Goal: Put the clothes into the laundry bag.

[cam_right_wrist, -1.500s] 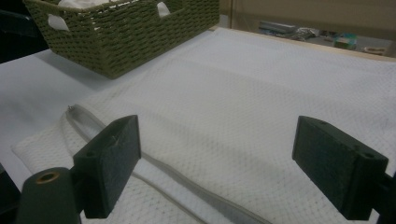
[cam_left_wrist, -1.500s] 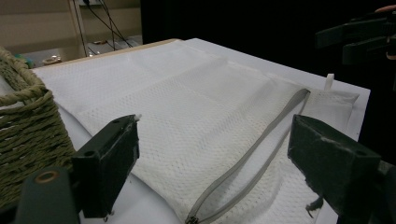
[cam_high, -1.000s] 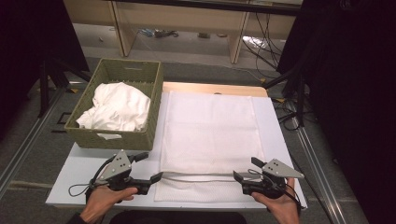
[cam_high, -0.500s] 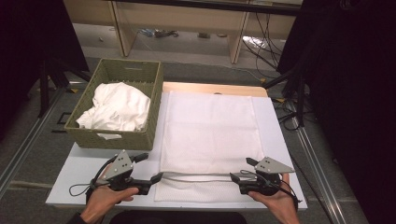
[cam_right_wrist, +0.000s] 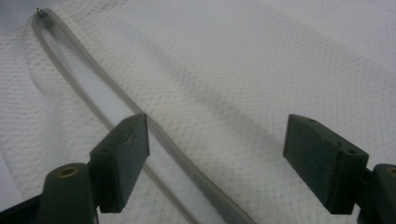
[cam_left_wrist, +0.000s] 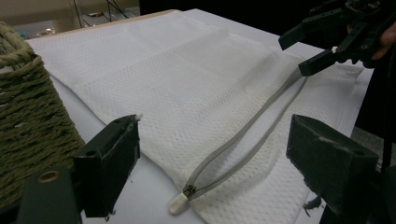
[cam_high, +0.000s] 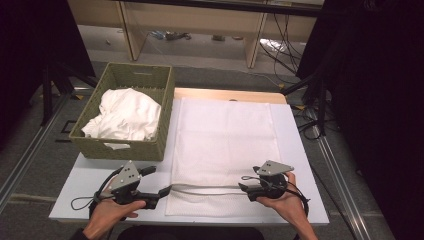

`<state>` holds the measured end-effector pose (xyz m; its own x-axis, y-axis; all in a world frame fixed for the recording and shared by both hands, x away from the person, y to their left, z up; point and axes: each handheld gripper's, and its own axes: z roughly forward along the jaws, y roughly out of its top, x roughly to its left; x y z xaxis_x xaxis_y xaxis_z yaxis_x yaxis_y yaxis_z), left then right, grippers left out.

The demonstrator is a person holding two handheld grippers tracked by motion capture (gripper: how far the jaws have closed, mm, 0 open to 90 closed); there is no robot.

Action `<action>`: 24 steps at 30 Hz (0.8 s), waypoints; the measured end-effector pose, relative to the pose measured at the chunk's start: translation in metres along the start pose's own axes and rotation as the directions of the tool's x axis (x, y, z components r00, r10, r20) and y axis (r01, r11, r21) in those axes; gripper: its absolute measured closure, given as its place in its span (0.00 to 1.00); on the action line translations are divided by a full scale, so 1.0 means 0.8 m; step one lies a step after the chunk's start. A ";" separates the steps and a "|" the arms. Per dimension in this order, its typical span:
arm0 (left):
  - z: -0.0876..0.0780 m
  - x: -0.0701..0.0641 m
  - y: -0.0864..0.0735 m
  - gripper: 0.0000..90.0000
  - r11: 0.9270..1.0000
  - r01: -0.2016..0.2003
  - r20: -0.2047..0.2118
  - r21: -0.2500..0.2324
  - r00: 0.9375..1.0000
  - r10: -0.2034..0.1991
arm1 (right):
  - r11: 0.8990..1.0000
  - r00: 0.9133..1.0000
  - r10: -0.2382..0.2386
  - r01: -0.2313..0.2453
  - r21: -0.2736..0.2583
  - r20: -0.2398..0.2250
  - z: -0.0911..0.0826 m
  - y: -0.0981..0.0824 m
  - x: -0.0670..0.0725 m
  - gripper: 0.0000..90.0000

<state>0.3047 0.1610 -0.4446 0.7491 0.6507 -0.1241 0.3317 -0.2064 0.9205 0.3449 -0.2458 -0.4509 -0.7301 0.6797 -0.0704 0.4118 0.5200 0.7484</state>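
Left gripper (cam_high: 162, 192) sits at the near left corner of the white mesh laundry bag (cam_high: 225, 145), jaws wide with nothing between them; the white zipper pull (cam_left_wrist: 179, 204) lies just ahead on the bag's edge. Right gripper (cam_high: 243, 189) is over at the far end of the grey zipper (cam_high: 205, 188), its jaws wide too but just now closing in, hovering over the mesh with the open zipper's tape running under the left jaw, pads not pressing. The bag lies flat across the white worktop (cam_high: 300, 165). Beside it, at the left, stands a green woven basket (cam_high: 125, 149) holding crumpled white cloth (cam_high: 125, 115).
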 end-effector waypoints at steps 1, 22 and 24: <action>0.000 0.000 0.000 0.20 1.000 0.000 -0.001 0.010 1.000 0.000 | 1.000 1.000 -0.026 0.026 0.012 -0.009 0.007 0.002 -0.001 0.28; 0.006 0.008 -0.006 0.21 0.995 0.000 -0.007 0.098 1.000 0.001 | 0.960 0.977 -0.207 0.212 0.183 -0.044 0.074 0.023 0.007 0.72; 0.007 0.009 -0.005 0.21 0.995 -0.008 -0.009 0.101 1.000 0.009 | 0.961 0.978 -0.207 0.209 0.180 -0.031 0.080 0.027 -0.002 0.77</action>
<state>0.3121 0.1627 -0.4514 0.7470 0.6553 -0.1126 0.3817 -0.2840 0.8796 0.3898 -0.2026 -0.4772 -0.8160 0.5410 -0.2037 0.3412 0.7352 0.5857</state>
